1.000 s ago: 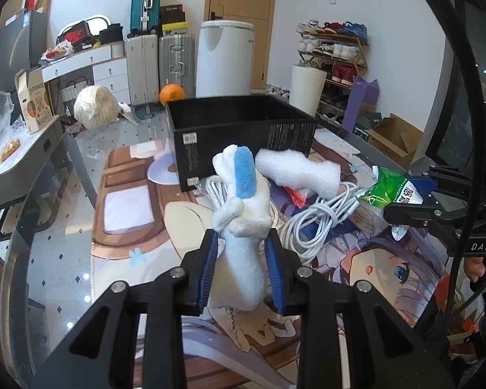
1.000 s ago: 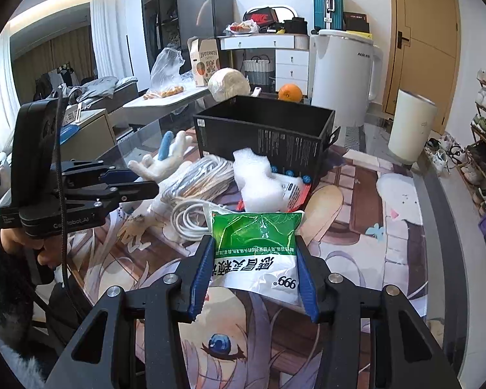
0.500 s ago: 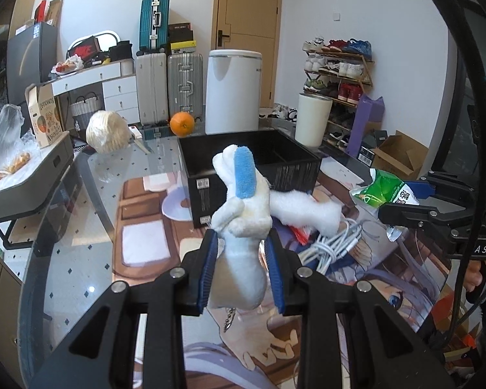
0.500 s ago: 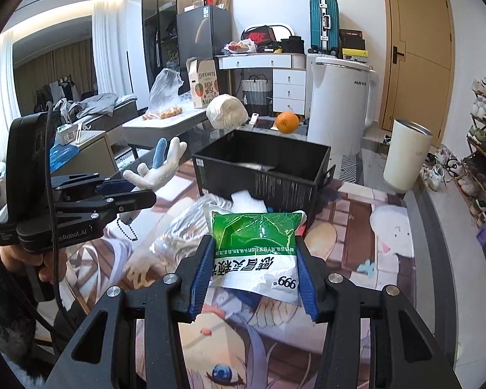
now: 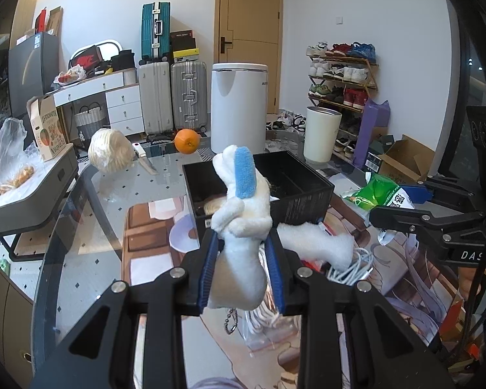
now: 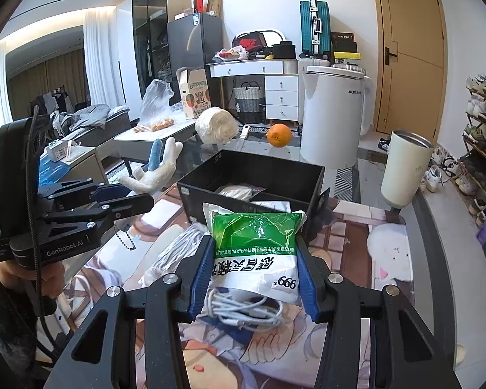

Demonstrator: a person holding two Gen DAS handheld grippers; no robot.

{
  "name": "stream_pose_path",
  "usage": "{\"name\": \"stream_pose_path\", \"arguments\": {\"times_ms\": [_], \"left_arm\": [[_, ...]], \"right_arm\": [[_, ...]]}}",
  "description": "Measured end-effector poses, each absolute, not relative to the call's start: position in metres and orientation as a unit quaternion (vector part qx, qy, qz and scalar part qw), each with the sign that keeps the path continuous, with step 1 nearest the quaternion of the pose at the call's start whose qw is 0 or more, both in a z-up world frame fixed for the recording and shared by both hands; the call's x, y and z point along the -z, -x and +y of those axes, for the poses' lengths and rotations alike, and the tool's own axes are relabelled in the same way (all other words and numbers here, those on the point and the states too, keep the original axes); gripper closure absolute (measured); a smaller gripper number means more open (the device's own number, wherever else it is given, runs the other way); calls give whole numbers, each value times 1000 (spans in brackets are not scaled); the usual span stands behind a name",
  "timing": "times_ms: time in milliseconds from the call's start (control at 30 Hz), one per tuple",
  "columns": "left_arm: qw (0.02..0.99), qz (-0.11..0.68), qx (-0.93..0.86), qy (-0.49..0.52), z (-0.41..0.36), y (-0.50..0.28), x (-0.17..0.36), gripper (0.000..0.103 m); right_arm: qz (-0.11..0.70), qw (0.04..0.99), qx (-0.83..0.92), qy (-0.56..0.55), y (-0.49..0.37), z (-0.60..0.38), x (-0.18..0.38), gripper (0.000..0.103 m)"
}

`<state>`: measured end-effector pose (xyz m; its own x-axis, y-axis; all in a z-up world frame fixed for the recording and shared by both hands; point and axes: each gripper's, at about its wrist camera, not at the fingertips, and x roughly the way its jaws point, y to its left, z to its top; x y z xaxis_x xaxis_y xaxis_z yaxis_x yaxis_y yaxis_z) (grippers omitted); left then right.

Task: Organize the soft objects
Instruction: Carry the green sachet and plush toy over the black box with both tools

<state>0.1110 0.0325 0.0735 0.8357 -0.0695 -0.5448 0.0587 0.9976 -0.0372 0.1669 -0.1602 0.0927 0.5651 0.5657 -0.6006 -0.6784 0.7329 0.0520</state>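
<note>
My left gripper is shut on a white plush toy with a blue ear, held above the table in front of the black box. The toy also shows in the right wrist view. My right gripper is shut on a green and white soft packet, held up near the box's front wall. The packet also shows in the left wrist view. The box holds a few items. A white foam piece and white cables lie on the table.
An orange, a wrapped cabbage and a knife lie on the glass table behind the box. A white bin and a white appliance stand beyond the table. A side cart stands at the left.
Both grippers have risen with their loads. The plush toy and the packet now sit higher, closer to the level of the box's rim, and more of the box's inside shows.
</note>
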Motion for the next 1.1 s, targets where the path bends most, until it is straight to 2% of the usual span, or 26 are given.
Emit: {"name": "stream_pose_path", "arguments": {"times_ms": [1100], "left_arm": [[950,312,19,-23,35,-195,-72,75]], "right_arm": [[316,877,-345,112,-253,-114,-91,56]]}}
